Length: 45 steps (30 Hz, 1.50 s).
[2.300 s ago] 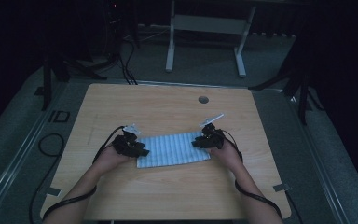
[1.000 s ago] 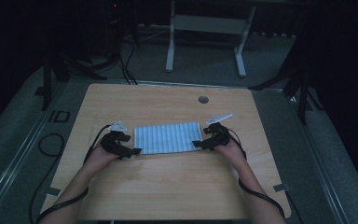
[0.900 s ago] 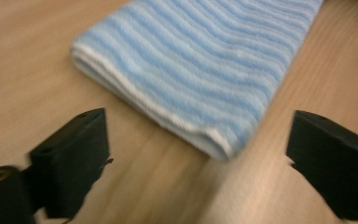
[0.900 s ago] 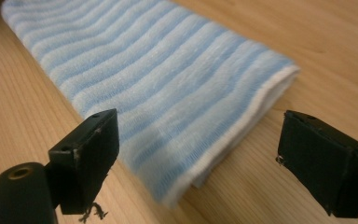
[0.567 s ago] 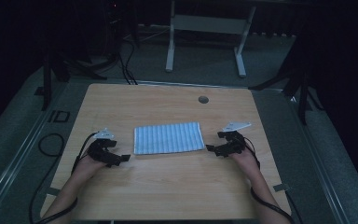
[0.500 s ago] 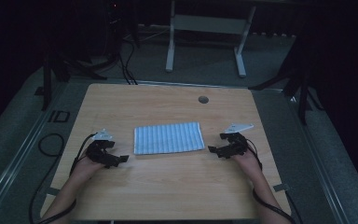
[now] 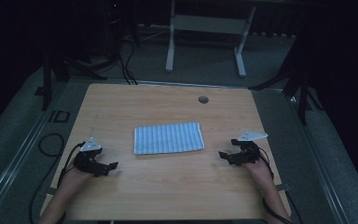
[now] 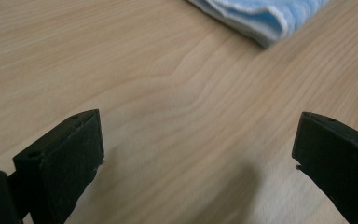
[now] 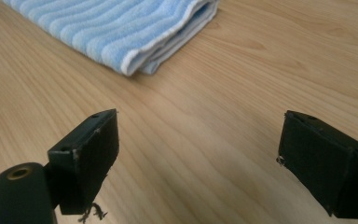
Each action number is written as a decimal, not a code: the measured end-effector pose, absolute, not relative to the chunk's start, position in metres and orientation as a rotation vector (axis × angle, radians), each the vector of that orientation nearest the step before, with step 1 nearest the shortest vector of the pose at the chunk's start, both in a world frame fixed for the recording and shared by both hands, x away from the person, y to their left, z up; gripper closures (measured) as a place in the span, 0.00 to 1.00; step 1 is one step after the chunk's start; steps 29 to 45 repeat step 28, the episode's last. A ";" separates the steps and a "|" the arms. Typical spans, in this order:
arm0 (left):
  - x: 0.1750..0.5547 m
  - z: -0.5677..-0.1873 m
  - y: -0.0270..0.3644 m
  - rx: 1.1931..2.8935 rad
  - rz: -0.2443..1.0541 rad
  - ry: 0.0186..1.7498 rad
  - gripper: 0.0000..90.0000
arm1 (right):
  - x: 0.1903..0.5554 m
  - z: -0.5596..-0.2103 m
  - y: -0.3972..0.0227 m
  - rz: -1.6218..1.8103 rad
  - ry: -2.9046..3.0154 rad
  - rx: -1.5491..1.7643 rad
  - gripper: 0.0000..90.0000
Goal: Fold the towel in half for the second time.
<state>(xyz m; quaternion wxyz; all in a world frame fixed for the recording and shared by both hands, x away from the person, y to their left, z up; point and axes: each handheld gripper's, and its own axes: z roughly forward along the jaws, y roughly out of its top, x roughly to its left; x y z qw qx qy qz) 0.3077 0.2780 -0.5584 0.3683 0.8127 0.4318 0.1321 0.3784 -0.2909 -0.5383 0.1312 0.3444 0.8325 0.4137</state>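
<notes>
We see the folded towel (image 7: 168, 138) lying flat near the middle of the wooden table (image 7: 168, 196), a little toward the far side, with bare wood on all four sides of it. It is pale blue with thin white stripes running across its short way, folded into a tidy rectangle; in the right gripper view its near corner (image 9: 135, 51) shows stacked layers with a white hem, and in the left gripper view one blue-and-white corner (image 8: 265, 18) sits at the top edge.

To each side of the towel the wood is open. Our left gripper (image 7: 103, 168) rests low near the table's left edge, well apart from the towel, its jaws spread wide with nothing but wood grain between them; they have just been opening. Our right gripper (image 7: 225, 156) sits near the right edge, nearer the towel yet clear of it, its jaws likewise wide and holding nothing.

Between the grippers and the near edge runs a broad strip of bare tabletop. Toward the far edge there is a small round cable hole (image 7: 203, 99). Beyond the table, dark floor, cables (image 7: 126, 60) and a white frame (image 7: 205, 28) stand in dim light.
</notes>
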 end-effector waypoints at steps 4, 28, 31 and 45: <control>0.301 -0.559 0.283 2.081 0.347 1.119 0.02 | 0.371 -0.537 -0.304 1.208 2.366 1.027 0.15; 0.279 -0.558 0.300 1.963 0.383 1.184 0.02 | 0.338 -0.540 -0.345 1.115 2.226 1.128 0.15; 0.279 -0.558 0.300 1.963 0.383 1.184 0.02 | 0.338 -0.540 -0.345 1.115 2.226 1.128 0.15; 0.279 -0.558 0.300 1.963 0.383 1.184 0.02 | 0.338 -0.540 -0.345 1.115 2.226 1.128 0.15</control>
